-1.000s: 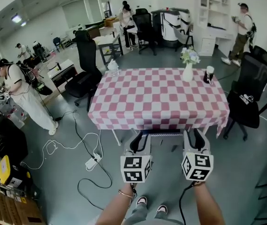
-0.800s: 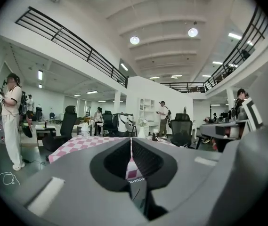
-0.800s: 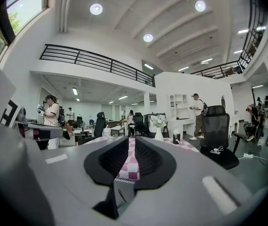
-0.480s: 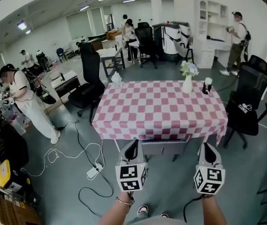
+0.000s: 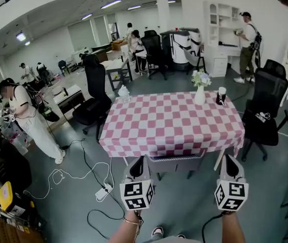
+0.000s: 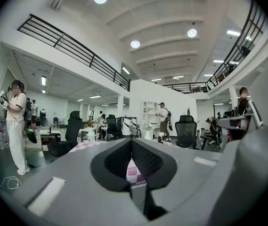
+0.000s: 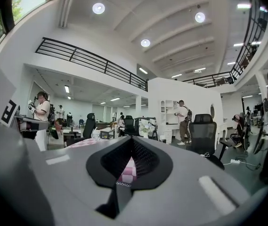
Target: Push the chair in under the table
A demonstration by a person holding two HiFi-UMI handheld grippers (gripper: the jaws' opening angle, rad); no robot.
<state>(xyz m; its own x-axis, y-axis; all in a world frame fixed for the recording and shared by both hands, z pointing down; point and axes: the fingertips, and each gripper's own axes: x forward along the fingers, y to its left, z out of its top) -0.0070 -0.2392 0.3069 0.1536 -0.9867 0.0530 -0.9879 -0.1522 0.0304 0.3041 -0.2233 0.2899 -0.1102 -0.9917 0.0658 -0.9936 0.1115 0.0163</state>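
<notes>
Grey chair (image 5: 175, 163), dark legs showing, tucked under near edge of pink-checked bench (image 5: 174, 120) | left tool (image 5: 139, 161) clenched, empty, just left of chair, not touching | right tool (image 5: 229, 159) clenched, empty, farther off to chair's right, below bench corner

Open office-lab hall: swivel chairs (image 5: 94, 91), desks (image 5: 114, 64), mezzanine railing (image 6: 72, 50) overhead.

Open floor (image 5: 184, 209) lies before the table (image 5: 169, 130). Cables (image 5: 90, 162) trail across the floor at left. A black office chair (image 5: 262, 118) stands close at right.
</notes>
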